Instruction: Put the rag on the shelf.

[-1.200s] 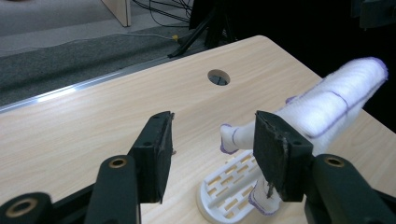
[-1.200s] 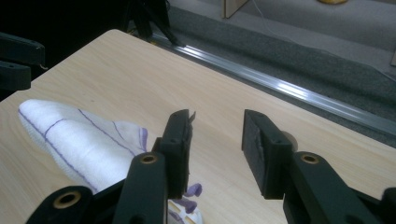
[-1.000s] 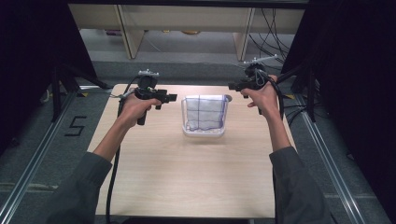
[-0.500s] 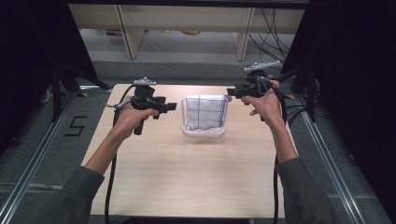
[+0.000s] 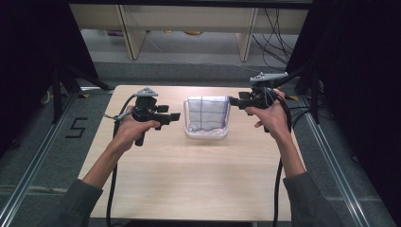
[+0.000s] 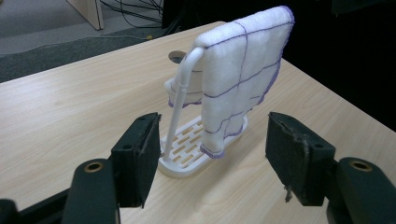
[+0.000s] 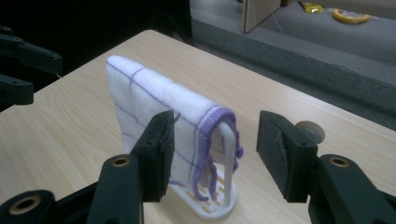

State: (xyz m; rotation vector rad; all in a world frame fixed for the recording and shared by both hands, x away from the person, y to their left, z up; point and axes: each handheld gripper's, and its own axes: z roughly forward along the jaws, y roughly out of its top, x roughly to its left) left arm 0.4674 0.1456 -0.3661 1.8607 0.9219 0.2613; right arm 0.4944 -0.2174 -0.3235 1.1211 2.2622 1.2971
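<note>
A white cloth (image 5: 206, 115) with a purple grid and purple hem hangs over a white plastic rack (image 6: 180, 156). The rack stands near the far edge of the bench (image 5: 198, 184), about midway between its left and right edges.

The left claw view shows the rack's slotted base and one curved upright rail, with the cloth draped over the rail top and its lower corner touching the base. The right claw view shows the opposite end: the purple hem bunched at the rail.

The left claw (image 5: 176, 115) is held just left of the rack, its jaws wide apart and empty. The right claw (image 5: 232, 100) is held at the rack's far right corner, its jaws also wide apart and empty.

The near half of the bench is bare wood.
</note>
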